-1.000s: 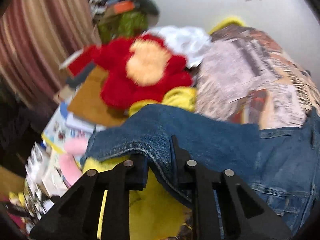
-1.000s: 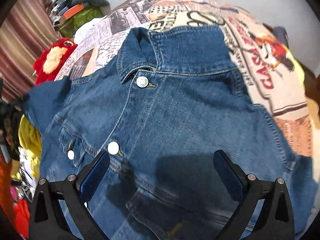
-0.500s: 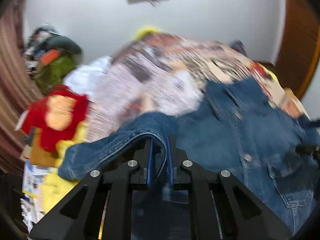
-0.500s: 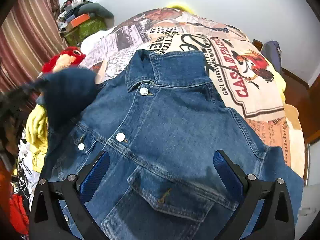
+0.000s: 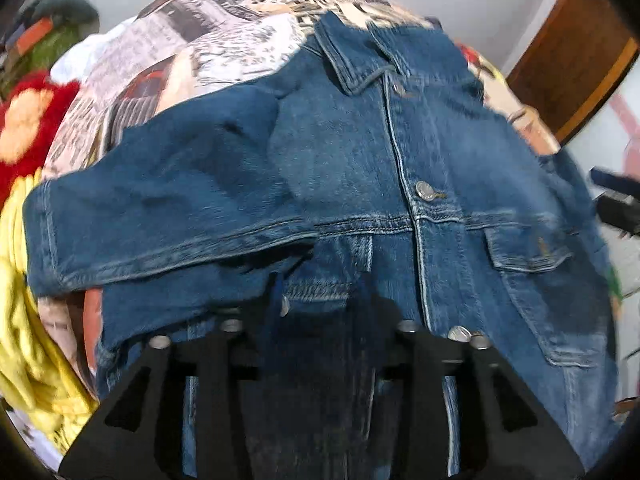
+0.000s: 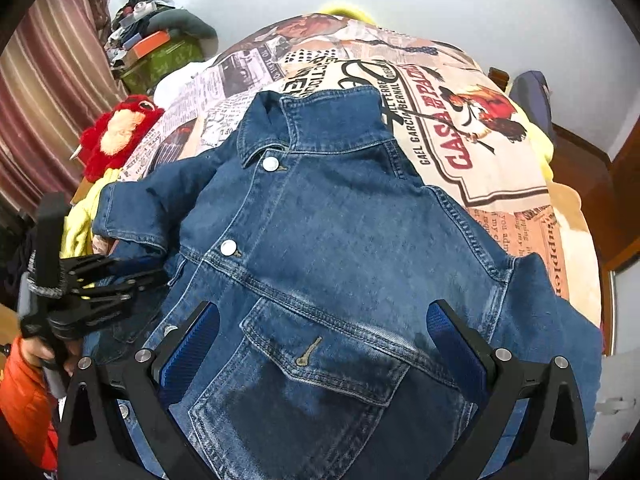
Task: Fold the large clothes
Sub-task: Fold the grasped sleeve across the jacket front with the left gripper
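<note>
A blue denim jacket (image 6: 340, 248) lies front-up on a bed with a newspaper-print cover (image 6: 460, 128). It also fills the left wrist view (image 5: 380, 152). Its left sleeve (image 5: 160, 208) is folded across the chest. My left gripper (image 5: 320, 320) is just above the jacket's lower front with its fingers apart and nothing between them. It shows at the left of the right wrist view (image 6: 132, 280). My right gripper (image 6: 324, 340) is wide open over the chest pocket (image 6: 320, 356), holding nothing.
A red plush toy (image 6: 116, 140) and yellow fabric (image 5: 28, 320) lie off the bed's left side. Piled bags and clothes (image 6: 160, 48) stand at the back left by a striped curtain (image 6: 40, 100). A wooden door (image 5: 572, 64) is at the right.
My left gripper carried the sleeve rightward over the jacket front, then opened and let it go. The sleeve now lies across the chest. My right gripper stayed open and drew back slightly.
</note>
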`<state>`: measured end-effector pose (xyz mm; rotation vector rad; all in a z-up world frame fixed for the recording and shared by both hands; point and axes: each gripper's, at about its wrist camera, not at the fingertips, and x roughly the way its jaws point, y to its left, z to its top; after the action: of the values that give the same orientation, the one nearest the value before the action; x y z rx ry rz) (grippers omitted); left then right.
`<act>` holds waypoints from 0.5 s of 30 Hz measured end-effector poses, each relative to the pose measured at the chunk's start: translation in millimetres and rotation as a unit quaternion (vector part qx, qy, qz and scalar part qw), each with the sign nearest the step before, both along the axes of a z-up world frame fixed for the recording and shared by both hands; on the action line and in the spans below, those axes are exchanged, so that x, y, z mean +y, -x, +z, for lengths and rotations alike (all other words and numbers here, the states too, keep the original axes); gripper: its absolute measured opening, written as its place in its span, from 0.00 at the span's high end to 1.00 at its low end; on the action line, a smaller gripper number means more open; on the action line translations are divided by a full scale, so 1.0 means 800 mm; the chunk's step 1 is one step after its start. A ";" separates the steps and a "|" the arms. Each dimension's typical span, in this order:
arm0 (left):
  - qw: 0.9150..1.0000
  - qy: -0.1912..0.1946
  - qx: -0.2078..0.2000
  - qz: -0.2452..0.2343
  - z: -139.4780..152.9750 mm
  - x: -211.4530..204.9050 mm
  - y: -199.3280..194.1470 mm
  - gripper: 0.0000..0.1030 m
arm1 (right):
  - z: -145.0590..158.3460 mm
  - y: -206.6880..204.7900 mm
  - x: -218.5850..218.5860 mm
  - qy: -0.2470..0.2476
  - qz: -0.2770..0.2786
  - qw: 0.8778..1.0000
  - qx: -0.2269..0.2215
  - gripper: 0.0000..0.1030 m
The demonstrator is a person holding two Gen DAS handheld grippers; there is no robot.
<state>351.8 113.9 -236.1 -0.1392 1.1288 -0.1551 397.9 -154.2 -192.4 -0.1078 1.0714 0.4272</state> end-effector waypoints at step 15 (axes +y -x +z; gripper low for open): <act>0.966 0.130 -0.015 0.224 -0.014 0.216 0.040 0.34 | -0.013 -0.022 0.048 -0.012 0.021 1.000 0.011 0.00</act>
<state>319.8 286.7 -247.6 -0.6189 1.0167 0.0996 415.4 -115.5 -203.1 -0.1046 1.0863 0.4793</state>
